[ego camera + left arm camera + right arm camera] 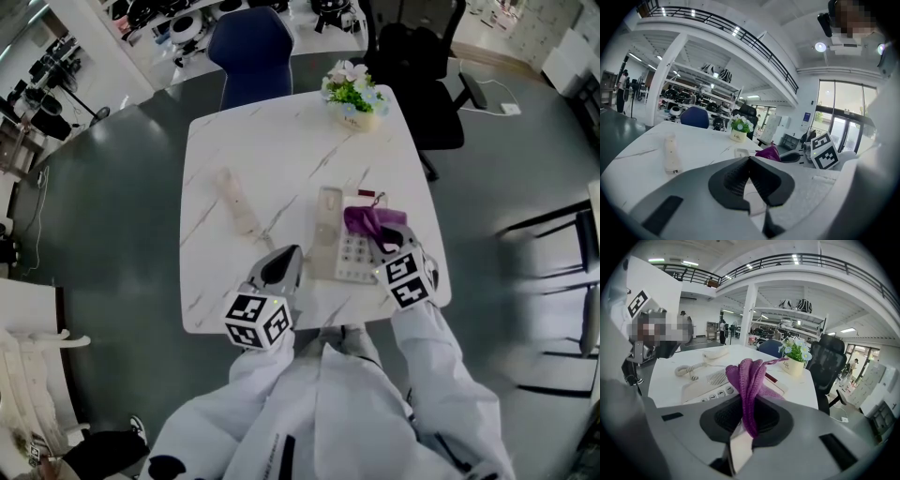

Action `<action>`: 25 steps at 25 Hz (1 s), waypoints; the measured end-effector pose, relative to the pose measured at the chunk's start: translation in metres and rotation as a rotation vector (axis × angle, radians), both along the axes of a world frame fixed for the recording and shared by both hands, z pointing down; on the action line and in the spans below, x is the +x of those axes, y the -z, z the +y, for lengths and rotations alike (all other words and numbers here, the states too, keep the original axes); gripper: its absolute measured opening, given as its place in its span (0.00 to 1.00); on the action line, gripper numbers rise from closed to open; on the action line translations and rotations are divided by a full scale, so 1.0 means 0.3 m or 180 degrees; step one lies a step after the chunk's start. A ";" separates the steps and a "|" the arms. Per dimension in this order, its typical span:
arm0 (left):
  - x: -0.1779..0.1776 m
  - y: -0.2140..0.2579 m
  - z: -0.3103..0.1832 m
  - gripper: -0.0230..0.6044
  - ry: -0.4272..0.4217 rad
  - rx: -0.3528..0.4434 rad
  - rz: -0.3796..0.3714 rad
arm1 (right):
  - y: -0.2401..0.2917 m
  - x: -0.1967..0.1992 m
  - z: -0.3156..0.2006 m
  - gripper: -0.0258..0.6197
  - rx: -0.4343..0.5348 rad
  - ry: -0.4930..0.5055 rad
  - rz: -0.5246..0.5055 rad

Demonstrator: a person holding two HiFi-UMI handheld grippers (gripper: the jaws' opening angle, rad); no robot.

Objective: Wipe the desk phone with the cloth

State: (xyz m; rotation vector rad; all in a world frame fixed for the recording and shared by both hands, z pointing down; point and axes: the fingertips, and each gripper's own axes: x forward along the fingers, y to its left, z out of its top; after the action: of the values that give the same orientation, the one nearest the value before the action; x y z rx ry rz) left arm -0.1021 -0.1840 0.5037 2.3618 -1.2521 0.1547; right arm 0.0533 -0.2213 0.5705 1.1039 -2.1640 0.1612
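**Cloth at the keypad, wiping step in hand**

Purple cloth [747,376] stands bunched and upright between the jaws of the right gripper [750,416], which are clamped tight on its lower folds. From the head view, the right gripper [382,240] sits at the near right of the table [281,150], with the cloth [368,220] lying over the upper right part of the desk phone [347,251]. I cannot tell whether the cloth presses on the casing or only brushes it.

The phone's handset [236,200] lies off the base, well to the left on the marble top.

The left gripper [750,165] has its jaws pressed together with nothing between them. It hovers just left of the phone base, low over the near edge of the table.

By my reading the wipe itself is under way or just starting, and most of the keypad is uncovered. The next move calls for drawing the cloth across the keys and speaker grille with light downward pressure. The idle left gripper could steady the base so it does not slide.
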 end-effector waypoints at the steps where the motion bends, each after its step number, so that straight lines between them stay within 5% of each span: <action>1: -0.001 -0.002 0.004 0.03 0.0007 0.0001 0.0002 | -0.003 -0.002 0.004 0.11 -0.0005 0.0005 -0.0002; 25: 0.042 -0.010 0.170 0.03 0.0237 -0.0095 0.0027 | -0.044 -0.033 0.182 0.11 -0.0230 0.0380 -0.0014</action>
State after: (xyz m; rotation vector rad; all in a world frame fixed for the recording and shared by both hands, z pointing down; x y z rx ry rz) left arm -0.0896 -0.1330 0.5067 2.2845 -1.3225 0.1385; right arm 0.0435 -0.1669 0.5838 0.9320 -2.2035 0.1864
